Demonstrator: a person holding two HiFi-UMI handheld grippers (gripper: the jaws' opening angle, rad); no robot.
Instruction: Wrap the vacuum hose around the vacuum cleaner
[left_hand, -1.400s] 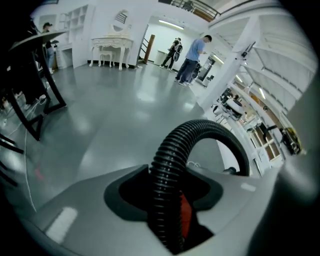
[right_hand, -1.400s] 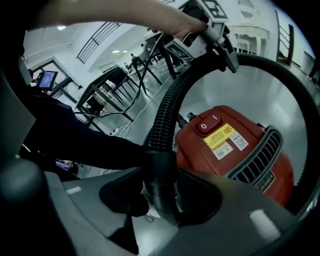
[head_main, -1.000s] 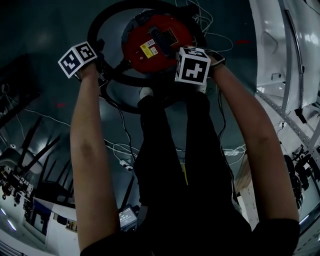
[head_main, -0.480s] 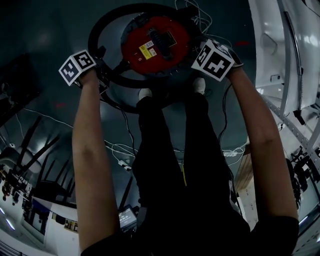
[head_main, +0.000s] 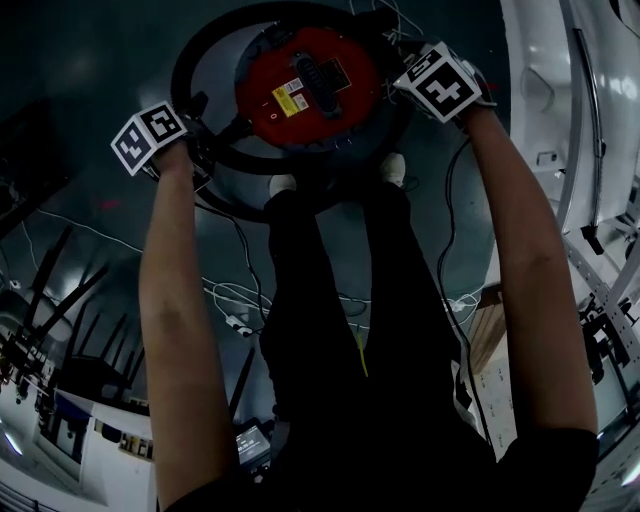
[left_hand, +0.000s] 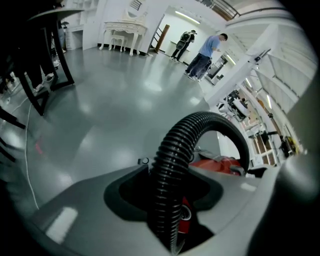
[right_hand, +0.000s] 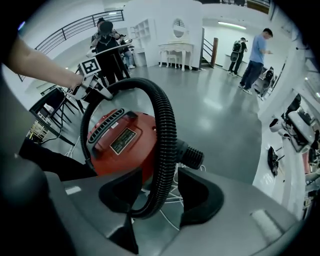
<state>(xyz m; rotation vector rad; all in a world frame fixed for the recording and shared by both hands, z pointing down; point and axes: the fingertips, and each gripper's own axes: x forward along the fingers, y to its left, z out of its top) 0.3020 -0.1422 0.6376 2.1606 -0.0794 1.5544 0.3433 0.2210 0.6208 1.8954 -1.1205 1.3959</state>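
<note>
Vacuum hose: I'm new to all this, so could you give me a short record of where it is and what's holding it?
Vacuum cleaner: red, round, standing on the grey floor
Hose: black, ribbed, looped around the cleaner
Left gripper: jaws closed on the hose
Right gripper: hose runs between its jaws with a gap on one side, so it looks loose
Wrap: one loop shows around the body

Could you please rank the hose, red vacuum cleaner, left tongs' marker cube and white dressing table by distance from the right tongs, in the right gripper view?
1. hose, between the jaws of the right tongs.
2. red vacuum cleaner, just behind, left.
3. left tongs' marker cube, upper left, beyond the cleaner.
4. white dressing table, at the far wall.
</note>
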